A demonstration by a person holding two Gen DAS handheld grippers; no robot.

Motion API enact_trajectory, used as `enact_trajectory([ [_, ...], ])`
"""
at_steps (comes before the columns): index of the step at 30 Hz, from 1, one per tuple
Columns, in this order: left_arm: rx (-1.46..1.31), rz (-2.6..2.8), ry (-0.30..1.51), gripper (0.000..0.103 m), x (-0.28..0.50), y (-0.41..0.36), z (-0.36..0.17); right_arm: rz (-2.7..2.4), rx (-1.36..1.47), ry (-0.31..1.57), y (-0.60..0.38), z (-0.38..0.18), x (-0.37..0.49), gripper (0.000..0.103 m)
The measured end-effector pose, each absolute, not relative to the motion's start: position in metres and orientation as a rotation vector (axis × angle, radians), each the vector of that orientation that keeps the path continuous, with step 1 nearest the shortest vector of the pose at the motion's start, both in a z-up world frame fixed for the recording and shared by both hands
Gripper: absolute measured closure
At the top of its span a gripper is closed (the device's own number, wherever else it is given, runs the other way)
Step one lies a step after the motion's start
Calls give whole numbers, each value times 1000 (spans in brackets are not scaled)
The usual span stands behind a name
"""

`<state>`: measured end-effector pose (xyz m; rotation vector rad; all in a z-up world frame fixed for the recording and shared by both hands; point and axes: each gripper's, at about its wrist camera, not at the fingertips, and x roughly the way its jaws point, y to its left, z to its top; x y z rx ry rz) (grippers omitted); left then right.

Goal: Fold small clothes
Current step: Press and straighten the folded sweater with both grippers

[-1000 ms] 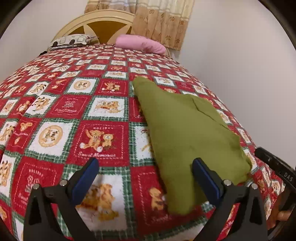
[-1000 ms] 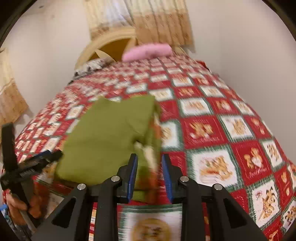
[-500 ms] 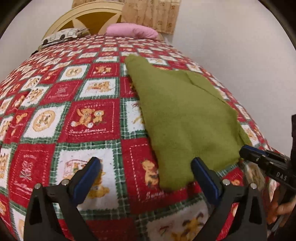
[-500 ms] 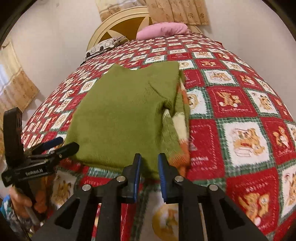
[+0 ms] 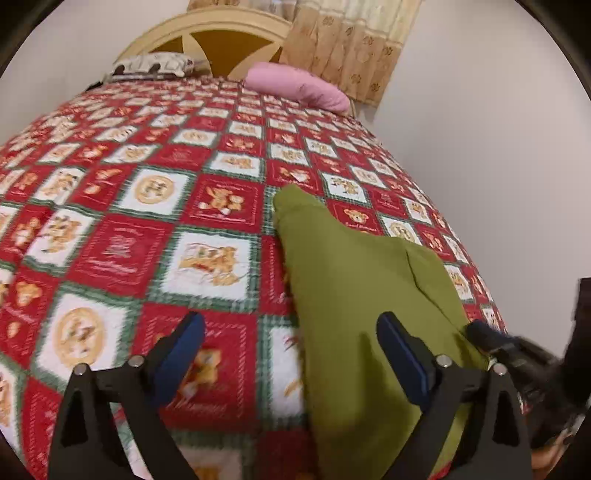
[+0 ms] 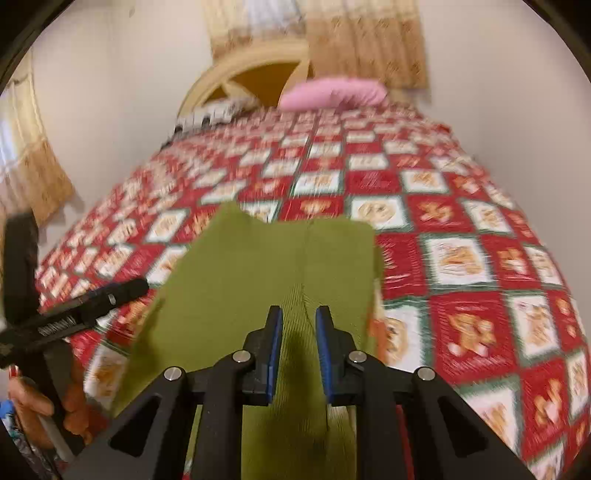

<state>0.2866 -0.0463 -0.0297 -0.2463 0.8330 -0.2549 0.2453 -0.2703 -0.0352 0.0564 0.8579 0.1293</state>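
Left gripper [image 5: 290, 328]: fingers spread wide, nothing between them, hovering above the bedspread [image 5: 207, 258]; its right finger [image 5: 400, 350] overlaps the sweater's edge in view, contact unclear.

Right gripper [image 6: 298, 334]: fingers drawn narrow, a ridge of green fabric rising into the gap between them; appears pinched, though the blur keeps contact from being certain.

Green sweater [image 6: 266, 266]: lies on the near part of the bed, near end lifted toward the right gripper, far end flat on the red, white and green bear-patterned bedspread. In the left view it runs along the bed's right side [image 5: 354, 280].

Far end: pink pillow [image 5: 299, 90], a patterned pillow [image 5: 155, 66] just left of it, cream headboard [image 5: 210, 35], tan curtain [image 5: 347, 44] behind.
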Motion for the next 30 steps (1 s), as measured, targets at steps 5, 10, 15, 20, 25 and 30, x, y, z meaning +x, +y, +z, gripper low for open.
enact_trajectory([
  [5,-163,-220,902,6,305,-71,-59,122,142,885,-293,-57,267,86],
  [10,-224,-278,915,5,306,-63,-62,124,269,821,-315,-51,247,85],
  [15,-337,-343,905,5,311,-40,-55,96,491,715,-363,-38,224,50],
  [20,-352,-358,960,5,324,-59,-65,166,475,793,-356,-46,246,44],
  [25,-141,-300,939,4,319,-89,-67,187,376,896,-339,-80,272,38],
  [30,-142,-305,922,4,318,-88,-70,234,392,893,-340,-82,274,36],
])
